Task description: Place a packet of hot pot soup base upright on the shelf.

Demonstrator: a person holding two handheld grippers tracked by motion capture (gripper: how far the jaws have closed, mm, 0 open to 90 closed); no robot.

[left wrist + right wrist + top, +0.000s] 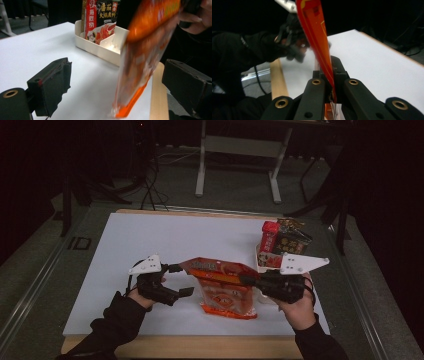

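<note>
One orange pouch hangs upright, long axis vertical, bottom edge on the table. Right claw pinches its top; left claw, beside the pouch, gapes.

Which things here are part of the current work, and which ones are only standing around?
In use:
orange sauce packet, clamped by the right gripper
left gripper, open beside it
white divided tray

Not in use:
red packet and dark packet standing in the tray
metal frame on the floor

Each hand-held gripper is black. The left hand-held gripper and right hand-held gripper each carry a pale grey three-cornered plate with small holes. Brass-ringed screws dot the arms behind the padded jaws; both sleeves are black.
</note>
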